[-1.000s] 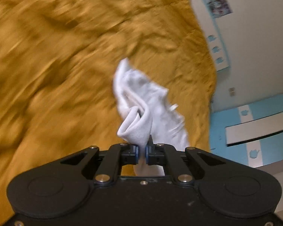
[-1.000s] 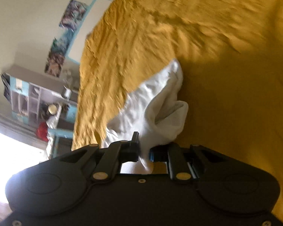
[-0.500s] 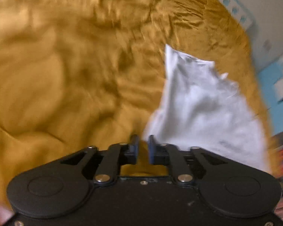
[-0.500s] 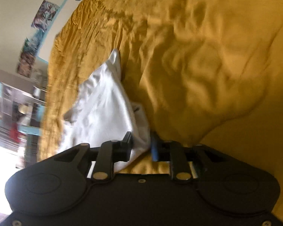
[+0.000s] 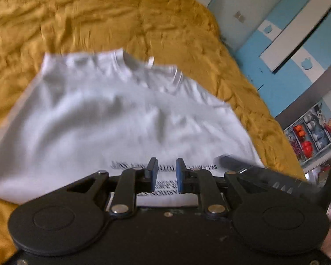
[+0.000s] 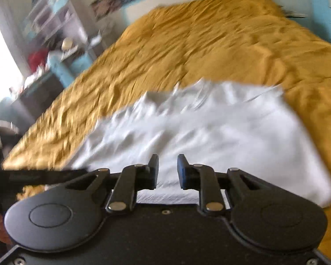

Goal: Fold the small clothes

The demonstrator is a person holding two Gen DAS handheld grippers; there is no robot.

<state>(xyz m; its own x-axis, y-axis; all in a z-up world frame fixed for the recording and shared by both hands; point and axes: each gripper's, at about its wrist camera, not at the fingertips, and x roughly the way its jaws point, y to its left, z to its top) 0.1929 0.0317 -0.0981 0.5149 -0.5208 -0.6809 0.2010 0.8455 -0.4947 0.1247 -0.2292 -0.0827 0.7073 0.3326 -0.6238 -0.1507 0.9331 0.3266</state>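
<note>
Lying spread flat on a rumpled mustard bedspread (image 5: 99, 22), a small white T-shirt (image 5: 112, 119), black printed lettering near its hem too blurred to read, left gripper (image 5: 166, 172) and right gripper (image 6: 167, 170) both parted, grasping nothing, blue-and-white cabinets (image 5: 298, 33) beyond, posters (image 6: 108, 2) on the wall.

Daylight floods in from a blown-out window (image 6: 2, 66) at the right view's left edge, pure white glare there. Motion blur smears both views: the white shirt (image 5: 121, 119) is soft, its printed lettering barely legible, and the mustard bedspread (image 6: 209, 50) streaks. Fisheye bends the blue cabinets (image 5: 298, 33) at the rim. Soft grey shadows lie in the shirt's folds.
</note>
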